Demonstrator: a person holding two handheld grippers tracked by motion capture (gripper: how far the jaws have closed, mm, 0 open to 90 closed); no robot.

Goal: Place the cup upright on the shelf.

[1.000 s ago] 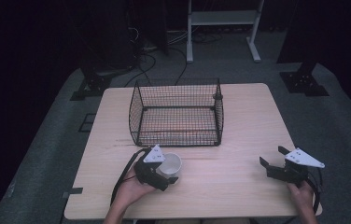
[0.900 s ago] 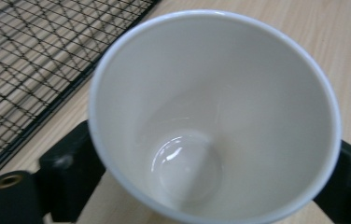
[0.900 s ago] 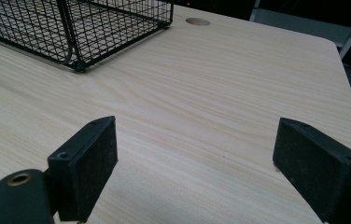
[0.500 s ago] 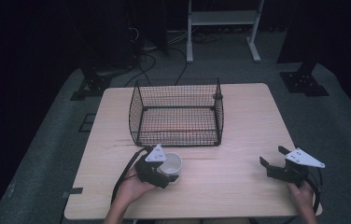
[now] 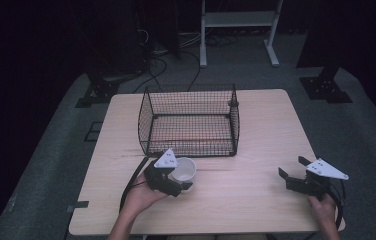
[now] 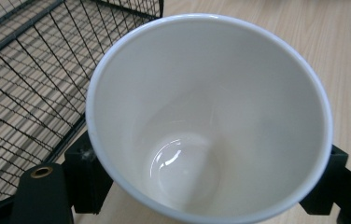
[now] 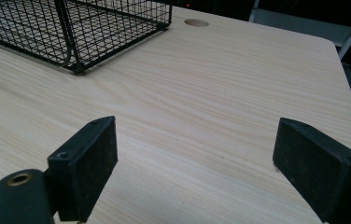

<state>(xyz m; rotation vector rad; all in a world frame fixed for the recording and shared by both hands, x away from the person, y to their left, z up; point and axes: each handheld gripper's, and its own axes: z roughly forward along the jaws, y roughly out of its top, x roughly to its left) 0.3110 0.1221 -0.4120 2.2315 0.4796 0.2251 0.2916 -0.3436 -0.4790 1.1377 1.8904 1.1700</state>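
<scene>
While clamped on either side of the white cup [image 6: 208, 116], left gripper [image 5: 172, 176] fingers [image 6: 86, 175] press the outer wall, cup upright and empty, gleam at its bottom. Seen from the high view, cup [image 5: 183, 170] low over the worktop [image 5: 256, 145] or resting on it, cannot tell which; just in front of the wire basket [image 5: 190, 120], near its front left corner and apart from the mesh. Right gripper [image 5: 296, 176] down by the right edge of the worktop, well apart from cup and basket, fingers [image 7: 86, 163] spread wide with bare wood between them, holding nothing. Basket empty, open at the top.

Judged from this: grasp made, first part done. Left to do, most likely: lift the cup clear of the basket's front wall, carry it over the rim, set it down inside, let go. Right gripper idle, no part in the work yet.
</scene>
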